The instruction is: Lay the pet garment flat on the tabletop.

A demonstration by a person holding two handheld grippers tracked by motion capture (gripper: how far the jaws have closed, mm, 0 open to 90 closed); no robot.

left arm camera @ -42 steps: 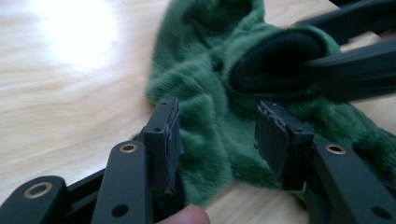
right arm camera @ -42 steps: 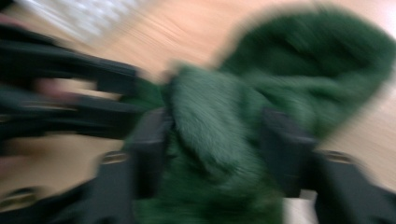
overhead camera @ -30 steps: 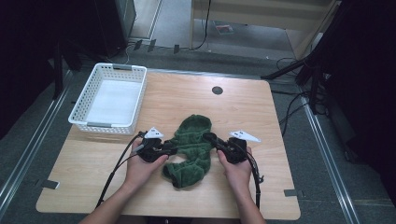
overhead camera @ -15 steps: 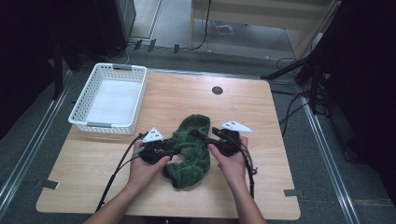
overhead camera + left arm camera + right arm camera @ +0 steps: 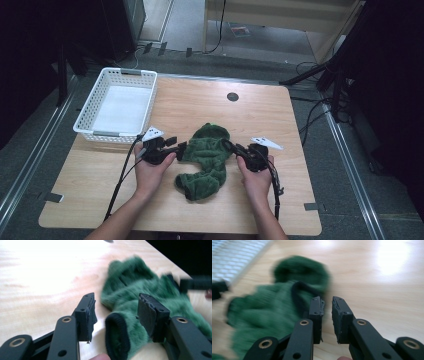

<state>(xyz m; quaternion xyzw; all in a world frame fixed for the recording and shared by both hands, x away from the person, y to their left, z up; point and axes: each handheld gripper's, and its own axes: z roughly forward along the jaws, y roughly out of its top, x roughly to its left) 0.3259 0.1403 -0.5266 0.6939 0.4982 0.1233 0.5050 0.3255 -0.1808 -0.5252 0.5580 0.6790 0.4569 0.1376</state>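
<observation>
Two grippers flank a green fleece garment (image 5: 205,159) at the centre of the high view, lying crumpled on the wooden desk (image 5: 280,125). At its left edge your left gripper (image 5: 181,146) has just been opening; in the left gripper view its jaws stand apart, with a dark-hemmed cuff (image 5: 117,337) of the fleece lying between them and neither pad pressing on it. At its right edge your right gripper (image 5: 231,147) has just been closing; in the right gripper view its jaws are nearly together with a narrow gap, nothing pinched, and the fleece's dark rim sits just left of them. A white mesh basket (image 5: 89,125) waits at the upper left of the high view, well apart from the cloth.

Expect the fleece to behave as light, soft and limp: it should sag and stretch rather than hold shape, and a bite on loose pile alone may slip free. The hemmed edges look like the firmest places to take hold, so aim for the cuff before your left gripper and the dark rim beside your right, and seat the fabric deep between the pads before lifting.
</observation>
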